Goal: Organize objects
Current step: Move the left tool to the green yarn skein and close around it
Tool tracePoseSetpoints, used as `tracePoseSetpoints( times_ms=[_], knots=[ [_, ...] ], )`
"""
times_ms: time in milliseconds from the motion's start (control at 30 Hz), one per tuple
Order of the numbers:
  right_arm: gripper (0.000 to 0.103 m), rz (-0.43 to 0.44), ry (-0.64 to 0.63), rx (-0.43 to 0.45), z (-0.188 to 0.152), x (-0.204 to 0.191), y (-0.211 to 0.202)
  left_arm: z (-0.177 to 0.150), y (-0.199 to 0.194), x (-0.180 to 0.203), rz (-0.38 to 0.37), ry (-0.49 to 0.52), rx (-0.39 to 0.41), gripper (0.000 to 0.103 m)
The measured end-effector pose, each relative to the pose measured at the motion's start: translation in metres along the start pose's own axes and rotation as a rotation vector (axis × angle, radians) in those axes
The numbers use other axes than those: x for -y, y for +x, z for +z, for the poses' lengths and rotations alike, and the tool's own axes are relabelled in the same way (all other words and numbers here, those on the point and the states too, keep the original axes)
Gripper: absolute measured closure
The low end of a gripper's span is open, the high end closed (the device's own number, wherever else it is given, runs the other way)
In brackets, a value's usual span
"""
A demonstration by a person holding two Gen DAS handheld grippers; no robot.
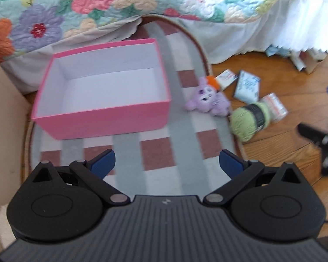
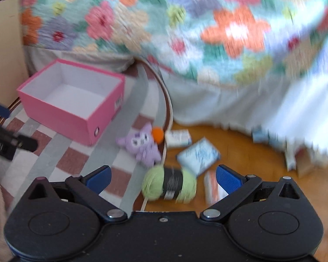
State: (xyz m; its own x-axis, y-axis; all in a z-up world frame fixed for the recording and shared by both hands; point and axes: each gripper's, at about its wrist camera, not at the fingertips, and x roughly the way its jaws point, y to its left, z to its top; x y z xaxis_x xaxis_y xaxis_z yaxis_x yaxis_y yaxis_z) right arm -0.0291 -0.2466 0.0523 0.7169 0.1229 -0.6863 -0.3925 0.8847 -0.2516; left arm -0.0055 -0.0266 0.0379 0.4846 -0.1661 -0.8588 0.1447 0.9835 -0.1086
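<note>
Left wrist view: a checked rug point(image 1: 164, 152) on wood floor point(image 1: 284, 148) beside a floral-quilted bed point(image 1: 120, 2). The pink box point(image 1: 102, 118) sits on it, long axis sideways. Left gripper point(image 1: 167, 166) jaws wide, holding nothing.

Right wrist view: right gripper point(image 2: 163, 178) jaws wide over the green yarn point(image 2: 169, 185), lying sideways; its label is unreadable.

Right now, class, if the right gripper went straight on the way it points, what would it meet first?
Most likely the green yarn, lying on the floor between the open fingers of the right gripper. Blur makes depth uncertain.
</note>
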Motion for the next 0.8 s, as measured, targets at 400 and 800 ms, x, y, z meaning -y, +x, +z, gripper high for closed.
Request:
tracePoseSetpoints(
  times_ms=[400,800],
  knots=[
    [0.0,0.106,0.013,-0.008,-0.014,0.019,0.031,0.018,0.034,0.033,-0.122,-0.026,-0.013,0.002],
    [0.003,0.16,0.045,-0.075,-0.052,0.043,0.088,0.03,0.078,0.067,-0.157,-0.026,0.003,0.002]
  ],
)
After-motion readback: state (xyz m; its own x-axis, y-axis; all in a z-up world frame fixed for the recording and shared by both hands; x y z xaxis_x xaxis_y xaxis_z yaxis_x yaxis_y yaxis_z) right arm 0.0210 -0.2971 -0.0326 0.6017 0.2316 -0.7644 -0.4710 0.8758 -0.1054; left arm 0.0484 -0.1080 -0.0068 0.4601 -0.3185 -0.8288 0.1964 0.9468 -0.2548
